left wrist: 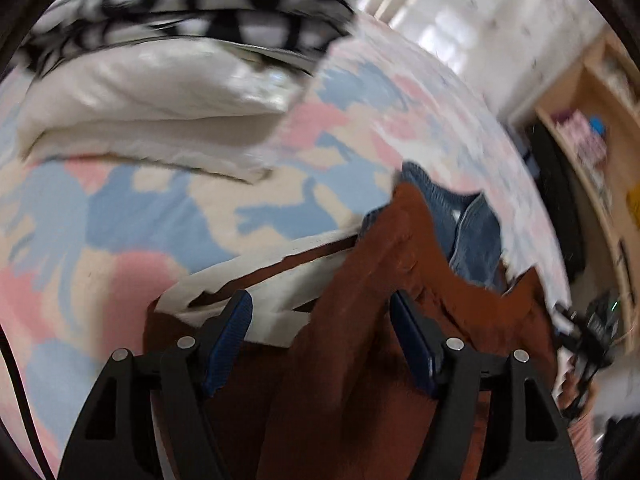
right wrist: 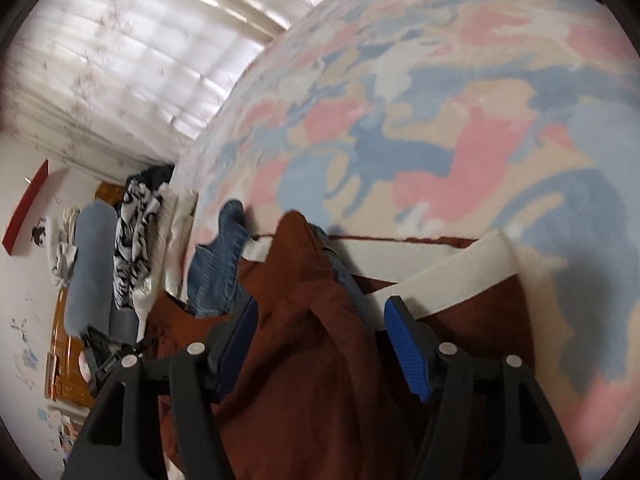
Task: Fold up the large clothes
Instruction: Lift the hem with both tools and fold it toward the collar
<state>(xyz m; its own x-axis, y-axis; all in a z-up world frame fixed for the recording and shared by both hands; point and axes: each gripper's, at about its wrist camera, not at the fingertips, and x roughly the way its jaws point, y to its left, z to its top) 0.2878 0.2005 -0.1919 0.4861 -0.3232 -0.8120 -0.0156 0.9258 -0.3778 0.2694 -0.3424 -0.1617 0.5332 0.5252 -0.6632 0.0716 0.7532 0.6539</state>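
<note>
Nearest the cameras, the left gripper [left wrist: 320, 340] and the right gripper [right wrist: 320, 344] are both standing spread, each with a raised ridge of the rust-brown fleece garment with white bands [left wrist: 340, 360] [right wrist: 312, 360] lying loose between its blue pads, not pinched. The garment is lying on the pink, blue and cream patterned bedspread [left wrist: 140, 220] [right wrist: 440, 140], partly covering a blue denim piece [left wrist: 476, 232] [right wrist: 212, 276]. Farther back, a folded white quilt [left wrist: 140, 112] is resting under a black-and-white patterned cloth [left wrist: 200, 4].

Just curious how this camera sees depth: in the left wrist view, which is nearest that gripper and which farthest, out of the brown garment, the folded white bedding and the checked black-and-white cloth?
From the left gripper:
1. Brown garment, between the open fingers.
2. White bedding, upper left.
3. Checked cloth, top, behind the bedding.
</note>
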